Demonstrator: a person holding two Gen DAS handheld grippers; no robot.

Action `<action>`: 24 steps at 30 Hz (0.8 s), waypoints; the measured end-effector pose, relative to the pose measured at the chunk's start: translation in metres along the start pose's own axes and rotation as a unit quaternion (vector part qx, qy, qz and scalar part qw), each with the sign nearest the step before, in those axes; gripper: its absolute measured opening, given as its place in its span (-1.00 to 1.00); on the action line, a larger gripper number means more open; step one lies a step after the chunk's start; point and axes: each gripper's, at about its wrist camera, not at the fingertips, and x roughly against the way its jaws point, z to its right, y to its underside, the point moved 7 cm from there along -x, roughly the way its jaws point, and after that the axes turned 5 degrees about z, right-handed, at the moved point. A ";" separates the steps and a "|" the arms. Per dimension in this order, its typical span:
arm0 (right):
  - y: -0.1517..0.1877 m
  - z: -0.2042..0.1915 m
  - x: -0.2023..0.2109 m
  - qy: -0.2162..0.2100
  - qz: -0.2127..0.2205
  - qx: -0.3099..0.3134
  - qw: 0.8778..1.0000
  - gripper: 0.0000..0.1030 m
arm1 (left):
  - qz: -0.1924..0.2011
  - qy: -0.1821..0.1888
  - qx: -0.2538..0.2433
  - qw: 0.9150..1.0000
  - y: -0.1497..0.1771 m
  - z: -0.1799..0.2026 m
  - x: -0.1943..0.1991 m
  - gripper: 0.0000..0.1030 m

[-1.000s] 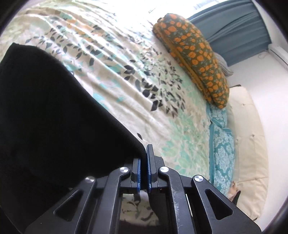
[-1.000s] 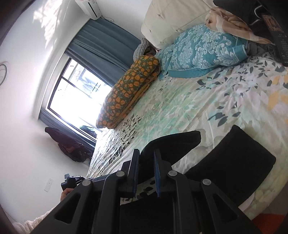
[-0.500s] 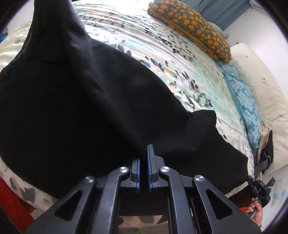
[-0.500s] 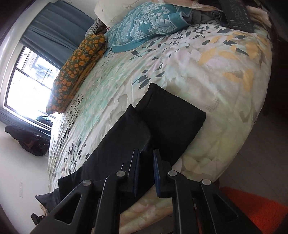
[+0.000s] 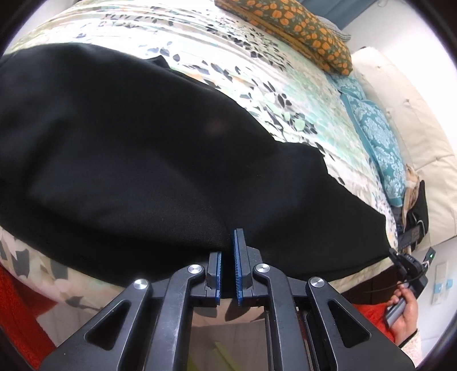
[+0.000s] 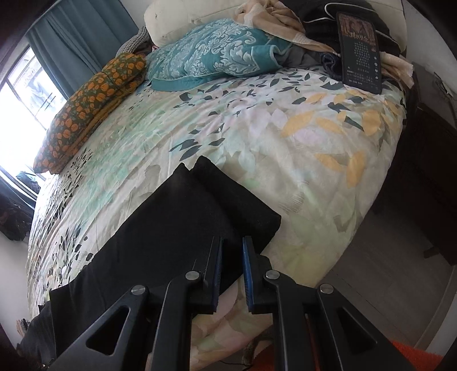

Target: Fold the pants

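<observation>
Both pairs of jaws stand almost closed on cloth. On the left gripper [image 5: 227, 248] the blue ribbed pads pinch the near hem of the black fabric pants [image 5: 137, 154]. On the right gripper [image 6: 232, 251] a slightly wider slit shows between the blue pads, and the edge of the same pants [image 6: 177, 228] sits in it.

No container is in view. The pants lie flat across the quilted bedspread with green, yellow and dark leaf print [image 6: 257, 137], close to its near edge. In the right wrist view the two leg ends lie side by side, pointing to about 12 o'clock.

Compared with one second ago, the pants no longer hang raised in front of the left camera; now they are spread on the bed. Both views look more steeply down at the bedspread than before.

At 1 o'clock in the left view lie a long green cushion with orange spots [image 5: 288, 25] and a teal damask pillow [image 5: 380, 148]. At 4 o'clock a person's hand [image 5: 405, 311] holds the other gripper.
</observation>
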 end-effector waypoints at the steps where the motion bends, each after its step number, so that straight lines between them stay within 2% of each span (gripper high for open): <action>1: -0.003 0.001 -0.001 0.007 0.004 0.006 1.000 -0.74 | -0.002 0.002 -0.008 1.000 0.001 0.005 -0.002 -0.88; 4: -0.005 0.009 -0.007 0.026 0.000 0.001 1.000 -0.74 | -0.014 -0.004 -0.027 1.000 0.010 0.009 -0.006 -0.88; 8: -0.006 0.012 -0.006 0.033 0.004 -0.003 0.999 -0.74 | -0.028 -0.002 -0.019 0.999 0.016 0.005 -0.008 -0.89; 12: -0.005 0.014 -0.005 0.035 0.006 -0.007 0.999 -0.74 | -0.027 0.006 -0.018 0.999 0.018 0.002 -0.001 -0.88; 24: -0.002 0.020 -0.003 0.064 0.009 -0.013 0.998 -0.73 | -0.039 -0.003 -0.024 0.999 0.031 0.004 -0.003 -0.88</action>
